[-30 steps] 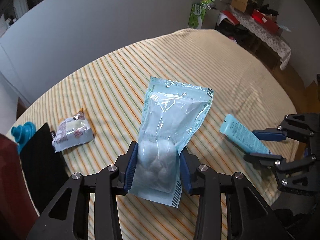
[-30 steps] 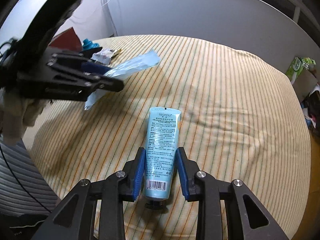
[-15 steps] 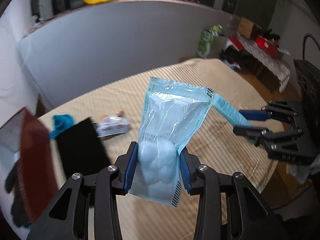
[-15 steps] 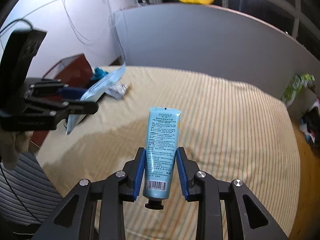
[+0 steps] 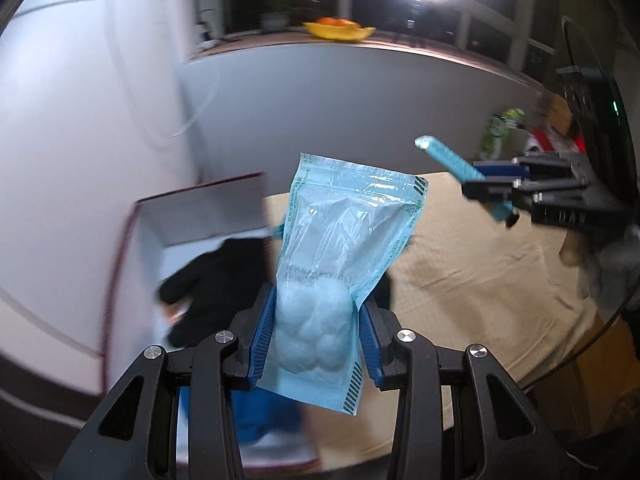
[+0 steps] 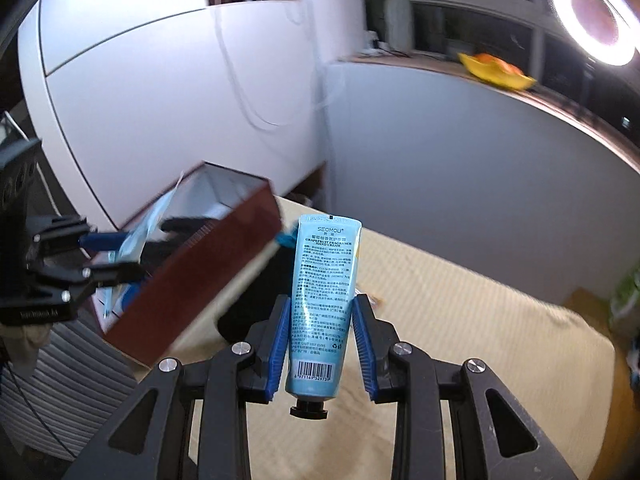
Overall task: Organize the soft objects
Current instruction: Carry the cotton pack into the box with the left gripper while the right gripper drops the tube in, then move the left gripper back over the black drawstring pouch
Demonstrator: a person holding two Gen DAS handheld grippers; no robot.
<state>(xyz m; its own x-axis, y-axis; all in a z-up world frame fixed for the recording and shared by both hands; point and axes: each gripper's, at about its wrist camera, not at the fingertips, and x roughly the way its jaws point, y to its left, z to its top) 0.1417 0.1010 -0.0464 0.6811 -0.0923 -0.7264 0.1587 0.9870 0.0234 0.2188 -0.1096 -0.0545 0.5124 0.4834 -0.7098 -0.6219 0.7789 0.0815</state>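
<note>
Left wrist view: a pale blue pouch of cotton balls (image 5: 340, 264) is clamped between the blue pads of the left gripper (image 5: 316, 340), held in the air above the open red-walled box (image 5: 200, 216); a black cloth (image 5: 216, 276) is seen inside the box, beside the striped bed's (image 5: 460, 280) edge. Right wrist view: a blue hand-cream tube (image 6: 324, 300) is gripped, cap down, by the right gripper (image 6: 320, 344), over the bed's near edge, the box (image 6: 208, 276) lying just beyond to the left.

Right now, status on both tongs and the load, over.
Left tongs shut on cotton ball pouch. Right tongs shut on hand cream tube. Both loads airborne near dark red box. Path looks clear.
</note>
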